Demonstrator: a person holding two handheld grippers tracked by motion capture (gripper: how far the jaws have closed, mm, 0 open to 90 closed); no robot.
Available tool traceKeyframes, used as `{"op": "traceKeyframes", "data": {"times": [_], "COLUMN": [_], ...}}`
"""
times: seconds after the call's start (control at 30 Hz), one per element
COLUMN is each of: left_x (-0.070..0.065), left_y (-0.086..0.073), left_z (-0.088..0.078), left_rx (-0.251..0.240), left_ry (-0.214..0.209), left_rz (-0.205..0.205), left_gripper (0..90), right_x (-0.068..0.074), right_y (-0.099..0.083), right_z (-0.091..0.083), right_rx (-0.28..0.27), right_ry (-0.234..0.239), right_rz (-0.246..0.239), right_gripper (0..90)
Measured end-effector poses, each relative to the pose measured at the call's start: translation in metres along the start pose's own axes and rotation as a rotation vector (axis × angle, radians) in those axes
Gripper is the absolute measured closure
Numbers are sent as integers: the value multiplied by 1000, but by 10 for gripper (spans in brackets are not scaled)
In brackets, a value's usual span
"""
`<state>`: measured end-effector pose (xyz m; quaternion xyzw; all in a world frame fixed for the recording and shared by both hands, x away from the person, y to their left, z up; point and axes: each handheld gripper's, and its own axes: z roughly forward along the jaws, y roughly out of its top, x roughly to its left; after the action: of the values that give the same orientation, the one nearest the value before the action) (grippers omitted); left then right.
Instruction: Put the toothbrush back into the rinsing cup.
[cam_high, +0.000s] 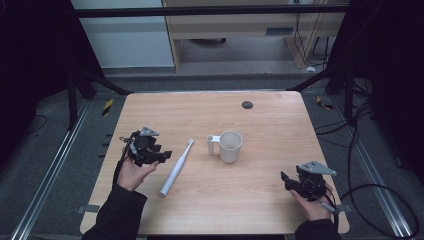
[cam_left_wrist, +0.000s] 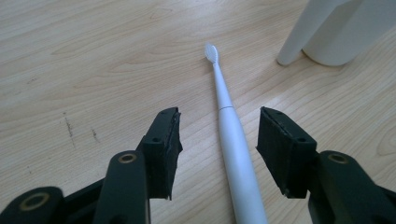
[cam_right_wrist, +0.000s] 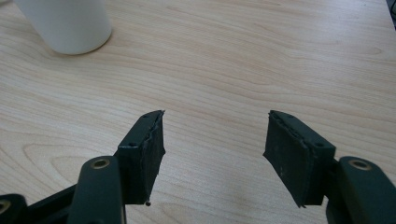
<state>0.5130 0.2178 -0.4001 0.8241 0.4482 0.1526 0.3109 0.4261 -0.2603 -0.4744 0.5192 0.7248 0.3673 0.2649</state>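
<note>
The toothbrush lies flat on the table, left of the cup, and the left gripper straddles its handle with jaws apart, pads clear; to take it well, I would sink lower and close squarely across the thick handle. The right gripper hangs with jaws apart over bare wood. The left gripper view shows the bristle head pointing toward the cup; the high view shows both hands well apart.
</note>
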Motion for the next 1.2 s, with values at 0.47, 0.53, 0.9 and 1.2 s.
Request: {"op": "traceKeyframes", "data": {"times": [0.47,0.53,0.9,1.2], "left_x": [-4,-4,-10,-12], "left_y": [7,8,10,9], "left_z": [28,31,47,58], "left_rx": [114,124,185,237], "left_ry": [19,12,-25,-36], "left_rz": [38,35,51,58], "left_gripper": [473,481,507,513], "right_x": [0,1,4,4], "right_y": [0,0,1,1], "right_z": [3,4,6,6], "right_rx": [14,19,26,31], "right_ry": [13,19,21,25], "right_rz": [-10,-6,-24,-18], "right_gripper": [371,371,371,373]}}
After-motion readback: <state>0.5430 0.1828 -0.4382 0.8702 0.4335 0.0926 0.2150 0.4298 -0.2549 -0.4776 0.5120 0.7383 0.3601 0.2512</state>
